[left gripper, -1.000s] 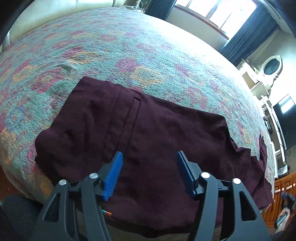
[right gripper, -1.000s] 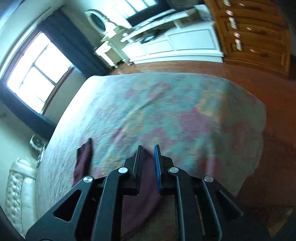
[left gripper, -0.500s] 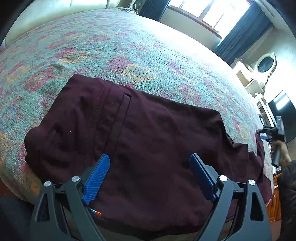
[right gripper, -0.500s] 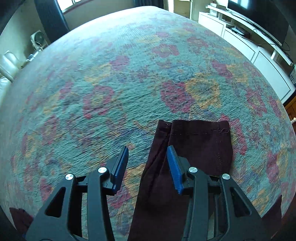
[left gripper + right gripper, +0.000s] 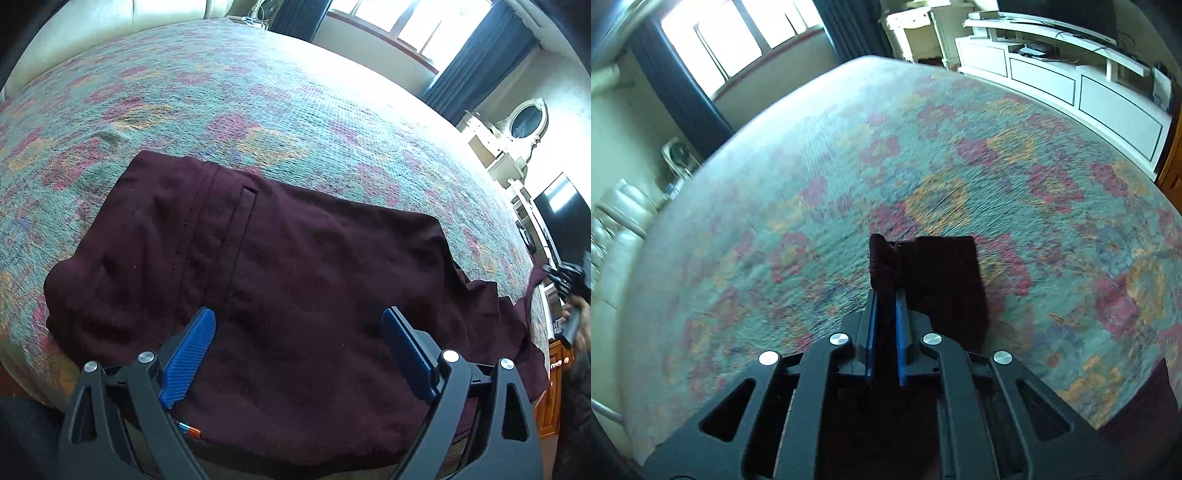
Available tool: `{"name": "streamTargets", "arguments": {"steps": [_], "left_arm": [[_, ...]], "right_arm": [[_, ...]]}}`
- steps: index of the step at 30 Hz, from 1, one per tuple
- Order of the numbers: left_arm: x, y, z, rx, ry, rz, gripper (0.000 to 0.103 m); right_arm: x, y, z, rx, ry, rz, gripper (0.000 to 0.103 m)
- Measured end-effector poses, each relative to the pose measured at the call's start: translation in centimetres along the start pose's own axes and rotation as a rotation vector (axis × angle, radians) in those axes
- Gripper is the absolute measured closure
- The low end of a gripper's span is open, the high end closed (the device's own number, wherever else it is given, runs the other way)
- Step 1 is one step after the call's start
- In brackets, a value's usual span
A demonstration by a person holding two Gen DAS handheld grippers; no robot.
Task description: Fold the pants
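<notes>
Half a second ago our right gripper (image 5: 884,314) stood with its jaws apart on either side of the cuff edge; now it is clamped tight on the cuff of the pants (image 5: 295,288), a tuft of dark fabric poking out past the blue pads (image 5: 900,332). Our left gripper (image 5: 295,354) has gone the other way: a second ago its jaws were narrower, now they are opening wide over the seat of the pants, with nothing between them and nothing held.

We judge that the leg end is secured and ready to be carried over toward the waist, while the left side has let go and is free to pin or smooth the cloth.

The pants lie flat near the close edge of a bed under a flowered bedspread (image 5: 258,92). Around it we see a window (image 5: 738,40) with dark curtains, a white cabinet (image 5: 1071,74), a pale padded headboard and a television.
</notes>
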State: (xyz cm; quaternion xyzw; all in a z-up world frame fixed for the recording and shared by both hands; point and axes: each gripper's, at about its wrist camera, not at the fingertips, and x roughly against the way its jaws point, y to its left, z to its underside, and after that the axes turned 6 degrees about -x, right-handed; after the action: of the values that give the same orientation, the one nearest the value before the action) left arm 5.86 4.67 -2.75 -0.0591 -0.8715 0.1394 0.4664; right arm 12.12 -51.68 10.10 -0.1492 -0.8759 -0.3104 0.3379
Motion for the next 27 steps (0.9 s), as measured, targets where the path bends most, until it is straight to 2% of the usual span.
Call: {"name": "streamTargets", "arguments": {"steps": [2,6,8,11,13,18,23,27], "left_arm": [[0.0,0.1,0.0,-0.002,0.001,0.002,0.012],[0.0,-0.1,0.1,-0.013,-0.001,-0.010,0.012],[-0.1,-0.3,0.1,-0.025,-0.003,-0.024,0.012],[-0.3,-0.9,0.2,-0.056,0.000,-0.059,0.012],[-0.4,-1.2,0.3,-0.078,0.001,-0.083,0.012],[-0.6,-1.6,0.3,-0.096,0.003,-0.101,0.012],[-0.6,-1.4,0.3,-0.081,0.000,-0.096,0.012],[-0.8,-1.7,0.3,-0.101,0.003,-0.109,0.012]], "right_arm": [[5.7,-3.9,0.3,-0.078,-0.083,-0.073,0.095],[12.8,-12.8,2.8,-0.256,-0.164,-0.123,0.095],[14.0,-16.6,4.7,-0.328,-0.173,-0.107,0.095],[13.1,-21.1,6.9,-0.437,-0.139,-0.106,0.096],[12.4,-22.7,7.8,-0.493,-0.132,-0.121,0.096],[13.8,-23.5,9.0,-0.541,-0.199,-0.148,0.097],[11.9,-26.9,12.1,-0.607,-0.138,-0.106,0.097],[12.1,-26.6,12.6,-0.590,-0.135,-0.116,0.097]]}}
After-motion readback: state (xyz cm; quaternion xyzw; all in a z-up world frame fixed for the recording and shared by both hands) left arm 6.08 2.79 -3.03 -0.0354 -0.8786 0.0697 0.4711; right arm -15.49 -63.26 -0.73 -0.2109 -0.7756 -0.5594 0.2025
